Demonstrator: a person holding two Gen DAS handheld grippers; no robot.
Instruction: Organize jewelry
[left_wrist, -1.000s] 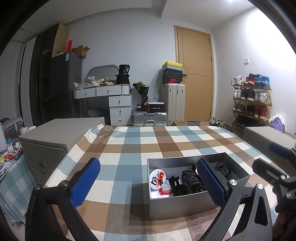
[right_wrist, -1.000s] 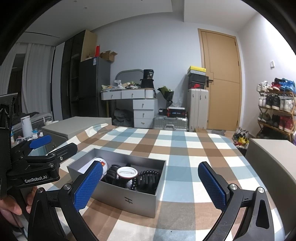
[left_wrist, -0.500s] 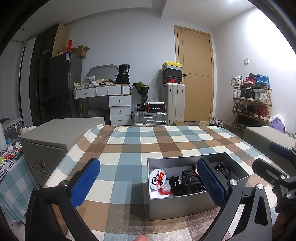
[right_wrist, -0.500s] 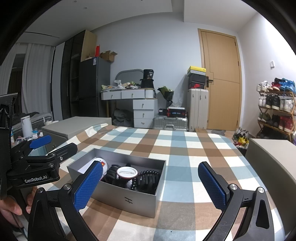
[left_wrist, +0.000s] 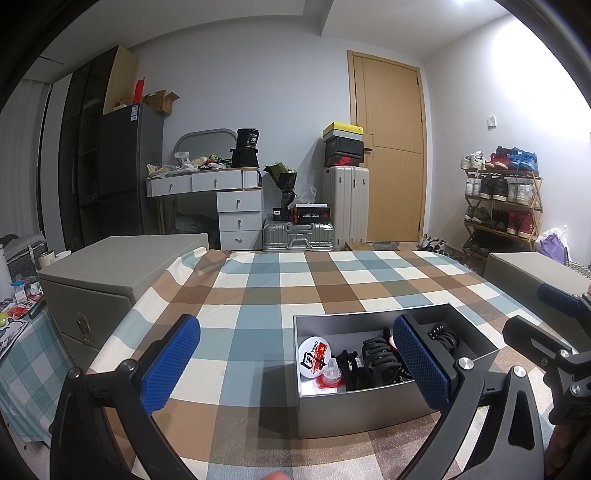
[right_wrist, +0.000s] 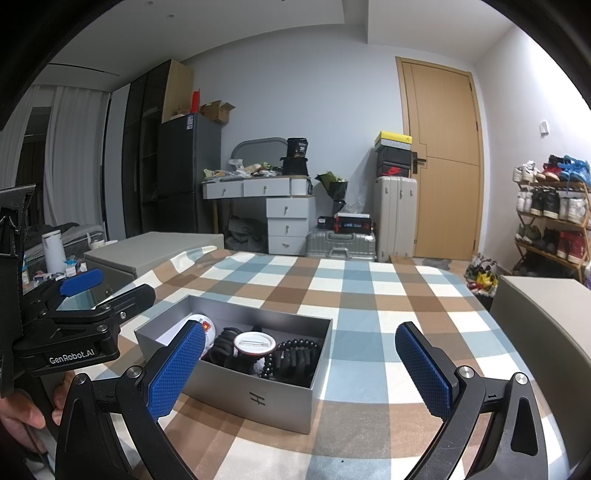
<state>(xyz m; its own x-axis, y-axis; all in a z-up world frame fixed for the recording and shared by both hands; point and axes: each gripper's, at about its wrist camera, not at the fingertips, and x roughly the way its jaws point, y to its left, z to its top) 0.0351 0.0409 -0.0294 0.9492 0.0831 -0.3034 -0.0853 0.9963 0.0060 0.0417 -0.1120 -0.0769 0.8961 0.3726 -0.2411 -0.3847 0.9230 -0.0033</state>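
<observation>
The grey box (right_wrist: 255, 363) of jewelry sits on the checked table (right_wrist: 369, 295), at eleven o'clock from the right tongs (right_wrist: 299, 373) and one o'clock from the left tongs (left_wrist: 295, 363). Both gape wide, empty; the right looks nearer.

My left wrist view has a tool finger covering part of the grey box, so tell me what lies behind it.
Observer: The right wrist view shows a string of black beads in the grey box, towards the right as that camera sees it.
Operator: Report the right tool's state.
Observer: The right tool is open and holds nothing.
Operator: Now describe the box front.
Observer: A small dark logo marks the wall that faces the right camera.
</observation>
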